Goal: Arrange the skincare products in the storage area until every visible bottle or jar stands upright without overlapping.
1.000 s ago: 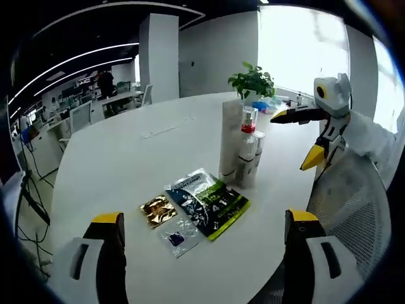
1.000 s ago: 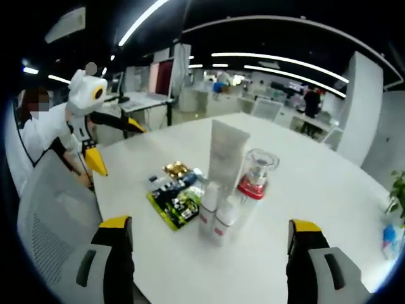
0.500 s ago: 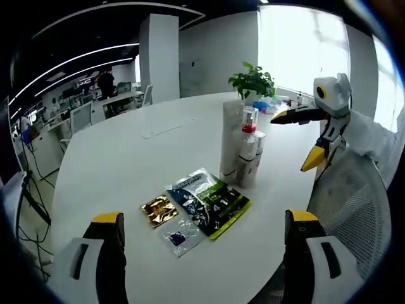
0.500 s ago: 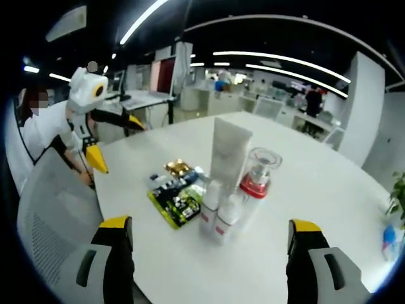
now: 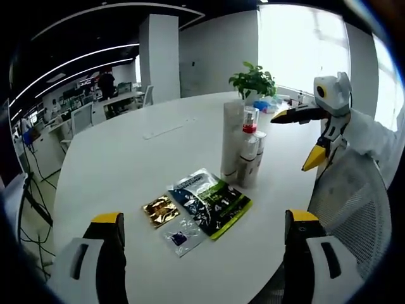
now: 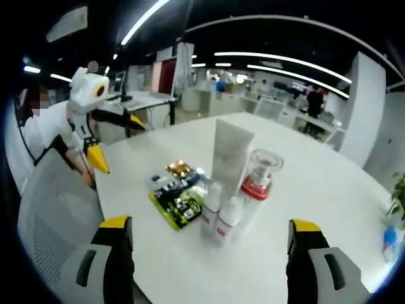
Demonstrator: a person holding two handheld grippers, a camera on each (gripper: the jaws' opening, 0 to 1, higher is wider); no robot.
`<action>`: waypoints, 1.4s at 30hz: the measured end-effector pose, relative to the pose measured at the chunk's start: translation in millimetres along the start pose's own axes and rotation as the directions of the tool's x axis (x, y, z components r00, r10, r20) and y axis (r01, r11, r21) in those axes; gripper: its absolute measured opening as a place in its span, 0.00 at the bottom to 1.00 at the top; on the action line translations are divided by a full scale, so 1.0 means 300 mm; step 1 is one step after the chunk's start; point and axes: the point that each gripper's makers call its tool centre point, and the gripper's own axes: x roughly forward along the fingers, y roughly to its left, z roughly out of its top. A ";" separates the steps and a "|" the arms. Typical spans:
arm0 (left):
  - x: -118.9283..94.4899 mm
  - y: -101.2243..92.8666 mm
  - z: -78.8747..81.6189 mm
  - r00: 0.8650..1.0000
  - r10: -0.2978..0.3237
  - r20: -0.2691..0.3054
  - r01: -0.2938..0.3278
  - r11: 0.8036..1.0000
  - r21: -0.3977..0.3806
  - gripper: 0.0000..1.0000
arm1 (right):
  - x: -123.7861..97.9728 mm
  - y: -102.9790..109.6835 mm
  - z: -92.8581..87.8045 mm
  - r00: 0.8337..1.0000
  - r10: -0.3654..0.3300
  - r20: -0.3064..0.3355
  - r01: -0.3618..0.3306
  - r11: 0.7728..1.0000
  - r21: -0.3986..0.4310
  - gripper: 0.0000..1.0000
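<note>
A cluster of skincare products stands upright on the white round table (image 5: 126, 158): a tall white tube (image 5: 231, 139) (image 6: 229, 155), a clear pump bottle with a red collar (image 5: 249, 120) (image 6: 259, 183), and two small white bottles (image 5: 248, 161) (image 6: 218, 215) in front. Beside them lie flat sachets: a green-and-dark pouch (image 5: 212, 202) (image 6: 177, 202), a gold one (image 5: 159, 210) (image 6: 179, 168) and a clear one (image 5: 180, 237). My left gripper (image 5: 205, 253) (image 6: 123, 149) and right gripper (image 6: 209, 253) (image 5: 290, 142) are both open, holding nothing, and well short of the products.
A potted plant (image 5: 252, 81) and a blue item (image 6: 389, 237) sit at the table's far side. A grey mesh chair (image 5: 354, 202) (image 6: 57, 209) stands at the table edge by a person in white sleeves. Desks and chairs lie beyond.
None of the products or sachets has moved. The right gripper view has drifted very slightly; both grippers stay open.
</note>
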 end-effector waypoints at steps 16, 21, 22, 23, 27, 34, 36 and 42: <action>0.000 -0.011 0.010 1.000 -0.004 0.009 0.004 1.000 0.006 0.99 | -0.015 -0.016 -0.019 1.000 -0.014 -0.014 0.014 1.000 0.011 1.00; -0.005 -0.002 0.007 1.000 0.002 0.011 -0.002 1.000 0.004 0.99 | -0.012 -0.003 -0.015 1.000 -0.012 -0.013 0.012 1.000 0.009 1.00; -0.006 -0.002 0.006 1.000 0.002 0.012 -0.002 1.000 0.003 0.99 | -0.011 -0.003 -0.014 1.000 -0.013 -0.013 0.013 1.000 0.010 1.00; -0.006 -0.001 0.006 1.000 0.002 0.011 -0.002 1.000 0.003 0.99 | -0.011 -0.003 -0.014 1.000 -0.013 -0.012 0.013 1.000 0.009 1.00; -0.007 -0.004 0.007 1.000 0.001 0.013 -0.001 1.000 0.002 0.99 | -0.010 -0.004 -0.014 1.000 -0.015 -0.014 0.015 1.000 0.009 1.00; -0.006 -0.009 0.010 1.000 -0.002 0.013 0.002 1.000 0.004 0.99 | -0.012 -0.009 -0.019 1.000 -0.019 -0.014 0.019 1.000 0.012 1.00; -0.005 -0.011 0.011 1.000 -0.005 0.014 0.004 1.000 0.003 0.99 | -0.012 -0.009 -0.019 1.000 -0.022 -0.012 0.022 1.000 0.013 1.00; -0.005 -0.007 0.012 1.000 -0.005 0.013 0.005 1.000 0.009 0.99 | -0.007 -0.011 -0.026 1.000 -0.019 -0.015 0.019 1.000 0.021 1.00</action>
